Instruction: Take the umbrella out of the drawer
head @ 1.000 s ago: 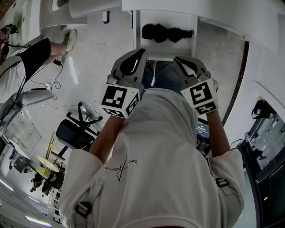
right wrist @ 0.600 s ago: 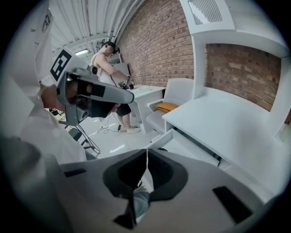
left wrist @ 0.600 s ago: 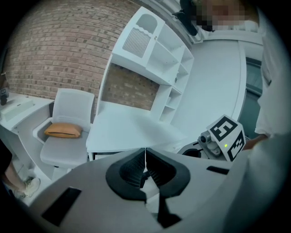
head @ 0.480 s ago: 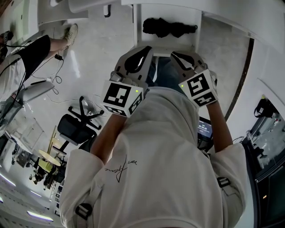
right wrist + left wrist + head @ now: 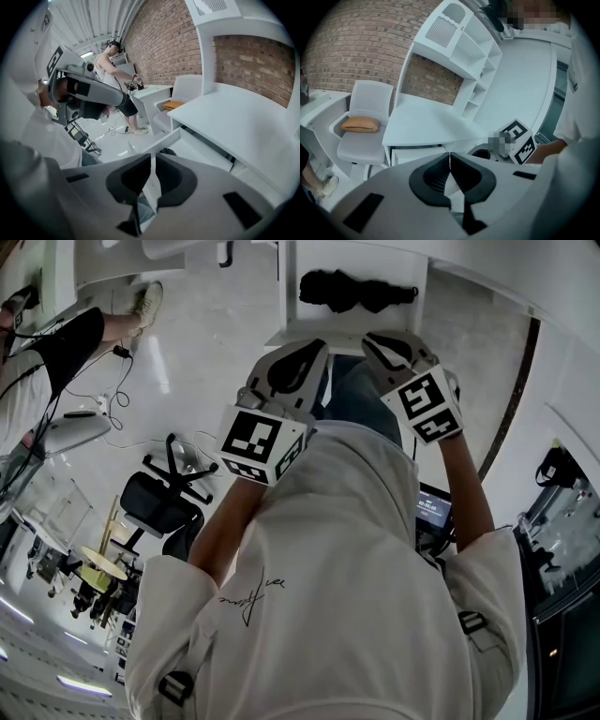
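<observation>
Your left hand-held gripper [image 5: 450, 157] and right hand-held gripper [image 5: 153, 161] are both clenched and empty, held just before the front edge of the open drawer [image 5: 347, 322]. The black umbrella [image 5: 356, 290] lies across the inside of the drawer, apart from both. If you reach in with the jaws closed, I think you will only push the umbrella deeper or hit the drawer front, and its soft folded cloth may slip from a shallow grip.

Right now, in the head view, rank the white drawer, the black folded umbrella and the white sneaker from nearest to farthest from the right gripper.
1. White drawer: its front rim lies right by the right gripper.
2. Black folded umbrella: inside the drawer, just beyond.
3. White sneaker: far off, at the view's upper left.
</observation>
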